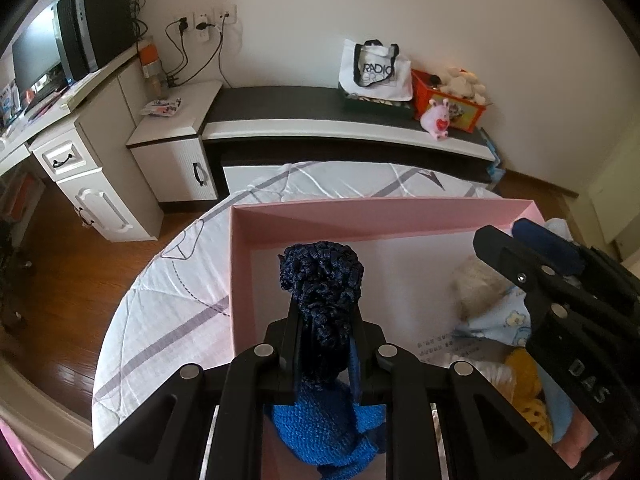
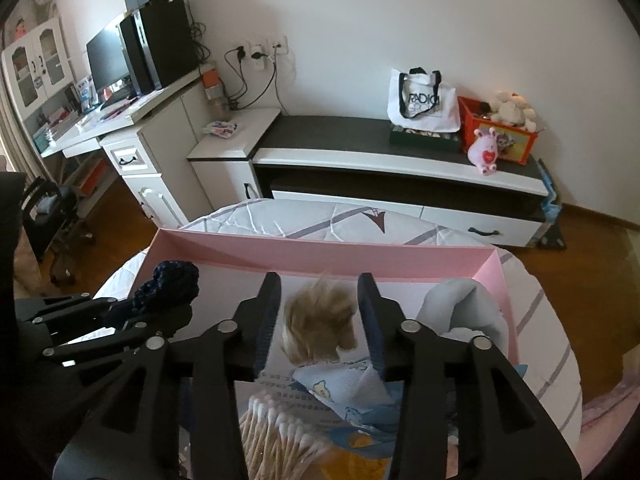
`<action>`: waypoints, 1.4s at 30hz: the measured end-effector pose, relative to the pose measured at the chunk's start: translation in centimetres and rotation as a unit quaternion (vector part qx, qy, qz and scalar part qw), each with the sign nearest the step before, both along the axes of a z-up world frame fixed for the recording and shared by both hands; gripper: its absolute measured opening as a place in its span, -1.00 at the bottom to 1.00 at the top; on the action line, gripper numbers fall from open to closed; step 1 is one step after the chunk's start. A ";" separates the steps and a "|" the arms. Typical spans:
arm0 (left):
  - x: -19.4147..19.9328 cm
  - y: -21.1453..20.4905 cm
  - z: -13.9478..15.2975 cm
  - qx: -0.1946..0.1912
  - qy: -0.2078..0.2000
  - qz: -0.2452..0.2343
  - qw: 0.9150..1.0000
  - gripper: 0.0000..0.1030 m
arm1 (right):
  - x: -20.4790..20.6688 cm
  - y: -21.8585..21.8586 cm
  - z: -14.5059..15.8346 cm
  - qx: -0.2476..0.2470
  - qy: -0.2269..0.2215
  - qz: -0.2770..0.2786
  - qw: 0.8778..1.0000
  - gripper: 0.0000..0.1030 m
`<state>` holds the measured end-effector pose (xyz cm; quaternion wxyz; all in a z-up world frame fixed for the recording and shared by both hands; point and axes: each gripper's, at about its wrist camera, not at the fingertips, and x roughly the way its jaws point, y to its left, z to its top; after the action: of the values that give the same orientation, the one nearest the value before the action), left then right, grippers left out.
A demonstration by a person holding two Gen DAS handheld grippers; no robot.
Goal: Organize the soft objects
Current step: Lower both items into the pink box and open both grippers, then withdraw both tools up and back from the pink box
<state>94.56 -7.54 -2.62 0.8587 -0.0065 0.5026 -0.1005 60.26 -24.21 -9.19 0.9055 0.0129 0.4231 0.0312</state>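
Note:
My left gripper (image 1: 324, 320) is shut on a blue knitted item (image 1: 322, 280), dark navy at the top and bright blue below, and holds it above the open pink box (image 1: 360, 216). It also shows at the left of the right wrist view (image 2: 168, 284). My right gripper (image 2: 318, 312) is open, its fingers on either side of a tan fluffy doll head (image 2: 320, 328) with a light blue printed cloth (image 2: 340, 384), inside the box (image 2: 360, 256). The right gripper appears at the right of the left wrist view (image 1: 532, 260).
The box sits on a white quilted bed (image 1: 168, 280). It also holds a bundle of cotton swabs (image 2: 276, 428), a grey-blue cloth (image 2: 460, 308) and a yellow item (image 1: 528, 392). Beyond stand a low cabinet (image 1: 320, 120) with a tote bag (image 1: 376, 72) and toys, and a desk (image 1: 80, 128).

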 end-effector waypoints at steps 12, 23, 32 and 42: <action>-8.9 0.7 -0.6 0.009 -0.025 -0.007 1.000 -0.12 | -0.3 -0.9 0.4 0.004 -0.004 -0.023 1.000 0.26; -15.2 0.7 -0.4 0.011 -0.053 0.001 0.999 0.31 | -0.9 -1.3 0.9 0.013 -0.010 -0.026 1.000 0.33; -17.0 1.1 1.0 0.013 -0.060 0.010 0.998 0.33 | -1.9 -0.9 2.0 0.016 -0.025 -0.023 0.999 0.34; -20.8 1.2 3.3 0.016 -0.081 0.015 0.997 0.50 | -4.6 -1.6 3.6 0.014 -0.042 -0.041 0.998 0.46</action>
<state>73.74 -6.30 0.68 0.8978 0.0078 0.4330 -0.0803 55.64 -25.86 -5.62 0.9228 0.0416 0.3831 0.0005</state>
